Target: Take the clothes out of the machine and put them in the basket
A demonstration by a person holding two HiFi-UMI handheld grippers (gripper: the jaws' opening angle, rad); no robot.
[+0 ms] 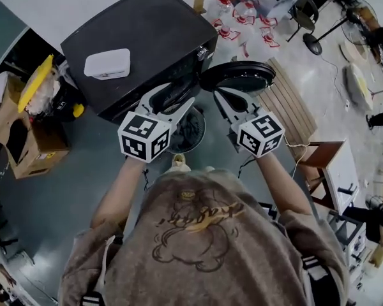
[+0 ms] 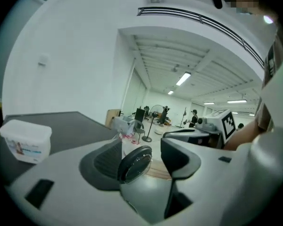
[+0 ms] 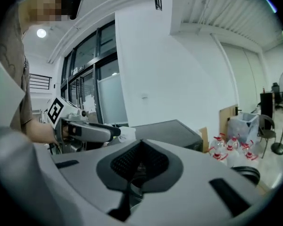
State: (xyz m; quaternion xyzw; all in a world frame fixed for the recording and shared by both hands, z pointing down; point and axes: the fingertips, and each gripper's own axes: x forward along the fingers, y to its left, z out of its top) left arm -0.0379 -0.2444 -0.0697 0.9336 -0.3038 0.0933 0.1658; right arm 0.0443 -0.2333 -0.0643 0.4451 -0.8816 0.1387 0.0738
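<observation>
In the upper middle of the head view stands the black machine (image 1: 147,34). The longer edges of its top run from lower left to upper right, and its front faces the lower right, towards the person. A white box (image 1: 106,63) lies on the top near its left corner. The round door (image 1: 237,75) is swung open at the right end of the front. It shows as a flat oval with its long axis running left to right across the frame.

The left gripper (image 1: 173,95) points up the frame at the machine's front, just left of the door. In the left gripper view its jaws stand about half open with nothing gripped. The door appears in the gap, farther off, and the machine's top stretches away at the left, about level with the jaws.

The right gripper (image 1: 230,97) sits just beside the left one and aims at the door's near rim. In the right gripper view its ribbed pads meet along a seam, closed on nothing. The machine lies beyond them at mid frame, with plastic bottles (image 3: 224,149) on the floor to its right.

The left gripper covers the drum opening, so no clothes can be made out in any view. Only an arc of a round basket (image 1: 193,132) shows in the head view, below and between the two grippers. The rest lies under the marker cubes, and what it holds cannot be told.
</observation>
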